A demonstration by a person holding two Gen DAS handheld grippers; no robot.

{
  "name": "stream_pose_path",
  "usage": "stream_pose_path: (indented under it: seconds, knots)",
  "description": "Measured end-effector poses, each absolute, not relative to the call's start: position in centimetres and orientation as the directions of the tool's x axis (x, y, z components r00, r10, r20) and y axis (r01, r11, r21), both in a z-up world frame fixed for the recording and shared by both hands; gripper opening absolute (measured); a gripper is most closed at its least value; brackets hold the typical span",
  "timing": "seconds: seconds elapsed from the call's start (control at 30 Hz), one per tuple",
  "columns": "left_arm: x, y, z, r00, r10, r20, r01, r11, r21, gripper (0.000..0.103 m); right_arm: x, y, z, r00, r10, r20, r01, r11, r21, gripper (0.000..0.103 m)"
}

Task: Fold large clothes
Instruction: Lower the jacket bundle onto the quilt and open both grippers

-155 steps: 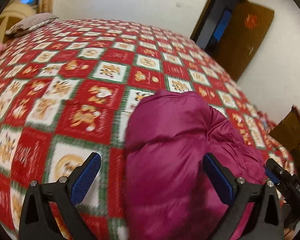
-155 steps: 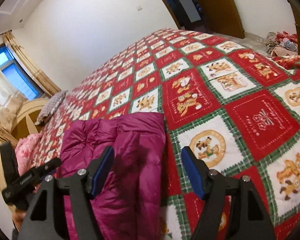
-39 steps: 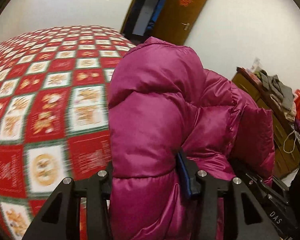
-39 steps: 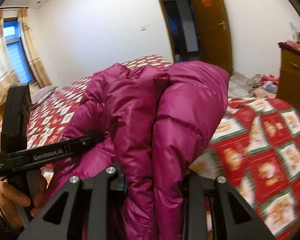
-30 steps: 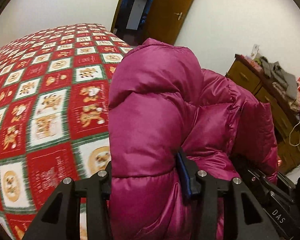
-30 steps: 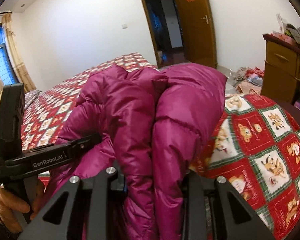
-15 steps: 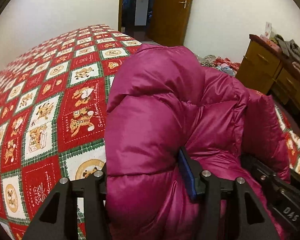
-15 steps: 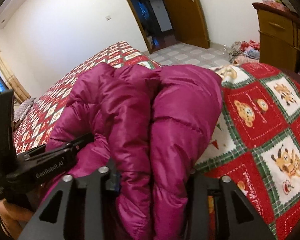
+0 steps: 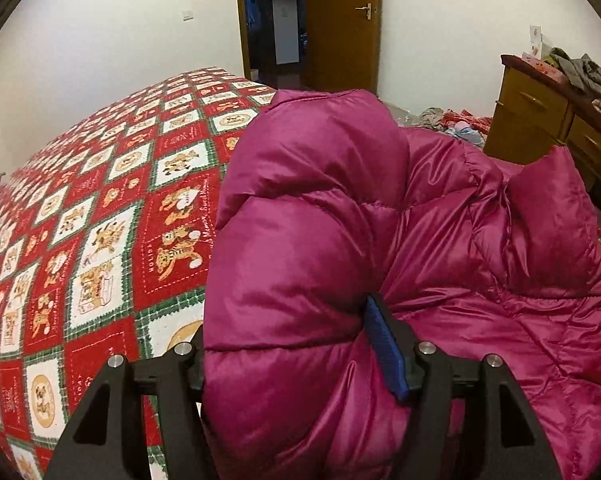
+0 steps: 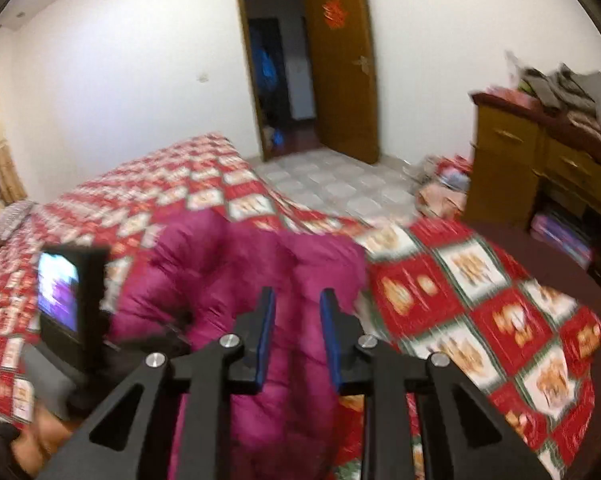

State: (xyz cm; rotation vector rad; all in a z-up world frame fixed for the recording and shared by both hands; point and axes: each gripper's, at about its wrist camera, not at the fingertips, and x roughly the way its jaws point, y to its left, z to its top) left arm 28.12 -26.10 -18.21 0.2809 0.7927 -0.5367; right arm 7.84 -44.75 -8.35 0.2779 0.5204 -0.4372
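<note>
The bed, under a red, white and green checked bedspread printed with bears, filled most of both views. On it, near the corner closest to the open wooden door, lay the magenta puffer jacket, bundled into a thick folded mound. A wooden dresser piled with clothes stood off the bed's far side, with more clothes heaped on the floor beside it.

The left gripper straddled a fat roll of the jacket at the bed's near edge; its jaws were opening, with the padding bulging between them and pressed against the blue pad. The right gripper hung above the jacket, its jaws closing; the blurred frame suggested nothing was caught between them, the jacket lying behind the gap.
</note>
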Motion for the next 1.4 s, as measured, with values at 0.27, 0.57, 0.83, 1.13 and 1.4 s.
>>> stream_pose_path:
  seconds: [0.27, 0.57, 0.83, 1.13, 1.4]
  knots:
    - [27.7, -25.7, -17.8, 0.591, -0.314, -0.743, 0.537, 0.841, 0.072, 0.070, 16.3, -47.5, -11.4, 0.715, -0.148, -0.684, 0.463, 0.833, 0.304, 0.022]
    - [27.7, -26.0, -17.5, 0.617, -0.309, -0.724, 0.533, 0.841, 0.095, 0.090, 13.7, -47.7, -15.7, 0.648, -0.273, -0.711, 0.554, 0.809, 0.194, 0.010]
    - [30.0, -26.3, -19.2, 0.556, -0.343, -0.757, 0.515, 0.857, -0.010, 0.101, 14.4, -47.1, -15.9, 0.639, -0.307, -0.706, 0.568, 0.807, 0.163, 0.010]
    - [27.8, -24.2, -16.8, 0.554, -0.335, -0.762, 0.575, 0.816, 0.059, 0.101, 14.6, -47.0, -16.0, 0.649, -0.317, -0.691, 0.565, 0.810, 0.159, 0.010]
    - [24.1, -20.4, -14.8, 0.578, -0.348, -0.738, 0.603, 0.792, 0.099, 0.101, 9.3, -43.7, -13.5, 0.725, -0.344, -0.597, 0.546, 0.816, 0.192, 0.073]
